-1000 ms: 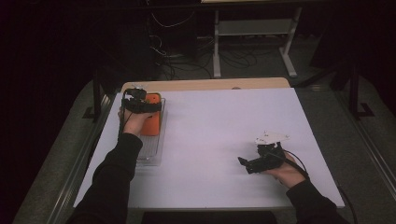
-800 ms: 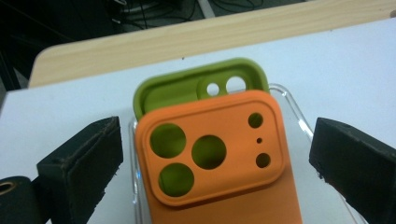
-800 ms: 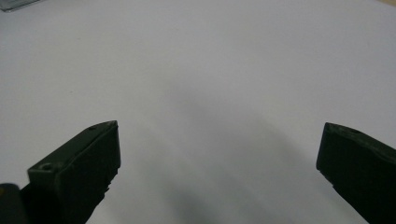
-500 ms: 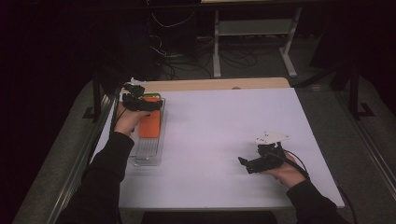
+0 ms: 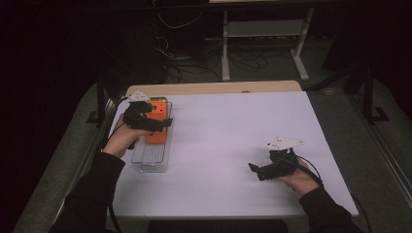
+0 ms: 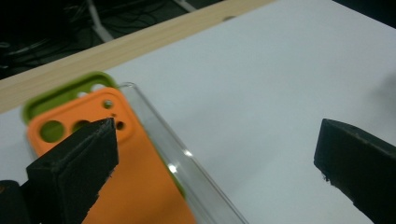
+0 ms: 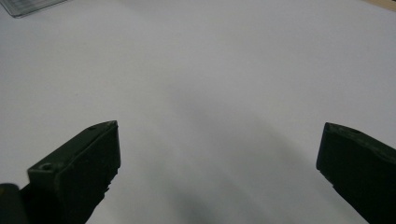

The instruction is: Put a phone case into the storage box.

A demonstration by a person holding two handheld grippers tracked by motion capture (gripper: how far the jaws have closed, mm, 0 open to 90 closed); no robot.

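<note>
**Item 1. Orange phone case** [image 5: 156,121]. It lies flat in the clear tray [image 5: 151,156], at the tray's far end, camera cut-outs pointing away from the person. In the left gripper view it rests on top of a green phone case [image 6: 65,88], whose rim shows round its far edge. Nothing presses on it.

**Item 2. Clear tray.** It sits at the left side of the desk [image 5: 233,141], long axis running away from the person. The near half holds nothing that can be made out.

**Item 3. Left tool** [image 5: 145,119]. It is held above the tray's far end, over the orange case. Its jaws have just been opening and now stand wide apart, with nothing between them; one jaw overlaps the case in the left gripper view but sits clear of it.

**Item 4. Right tool** [image 5: 260,171]. It rests low at the desk's right side, well apart from the tray, jaws wide apart over bare white surface.

**Status, as judged.** The orange case looks delivered: set in the tray, stacked on the green one, and let go. What remains appears to be drawing the left tool clear. No further cases are visible on the desk.
</note>
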